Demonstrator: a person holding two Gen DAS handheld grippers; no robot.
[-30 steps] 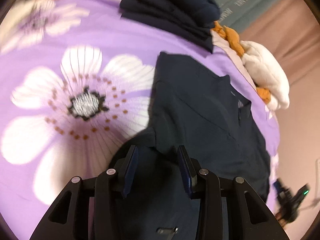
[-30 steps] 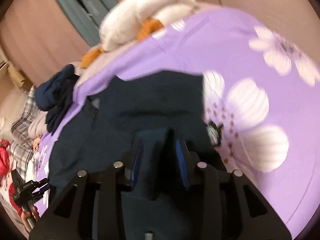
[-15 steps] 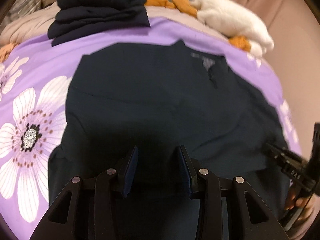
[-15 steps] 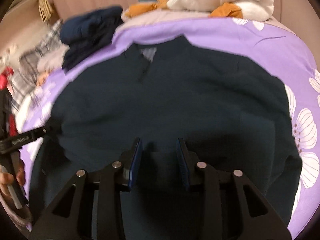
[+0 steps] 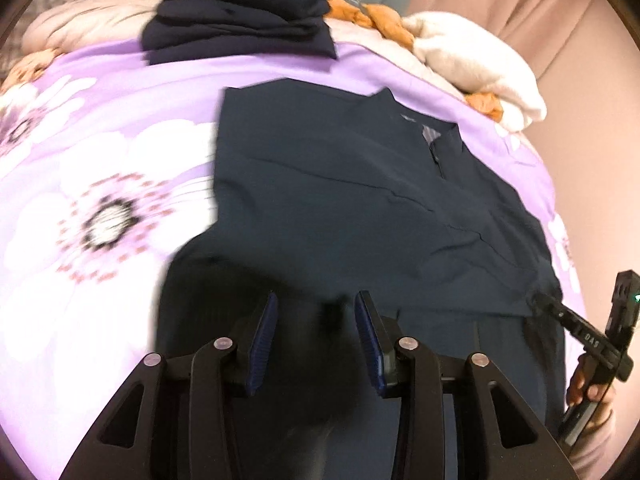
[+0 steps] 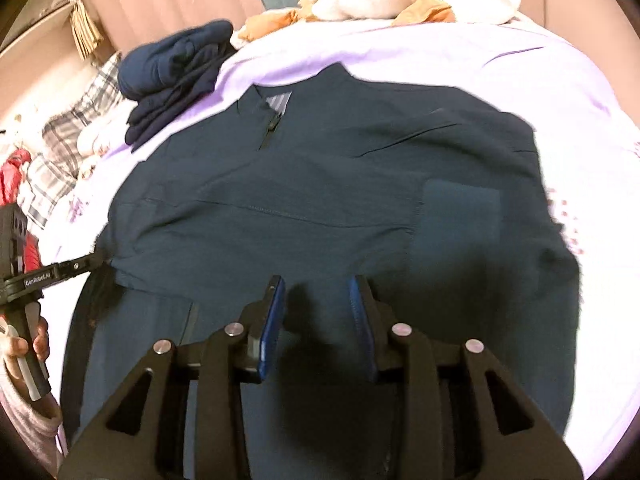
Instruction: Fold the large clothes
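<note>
Beyond the dark jacket (image 6: 304,208) under both spread, empty grippers (image 5: 316,334) (image 6: 318,314), folded navy clothes (image 5: 240,8) sit unobstructed

Bedroom, floral bedsheet (image 5: 120,128) (purple), piled clothes (image 5: 240,4)

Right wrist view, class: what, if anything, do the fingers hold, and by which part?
Cannot be told: the right gripper has its fingers apart over the dark jacket, at its lower part, with only blurred shadow between them.
</note>
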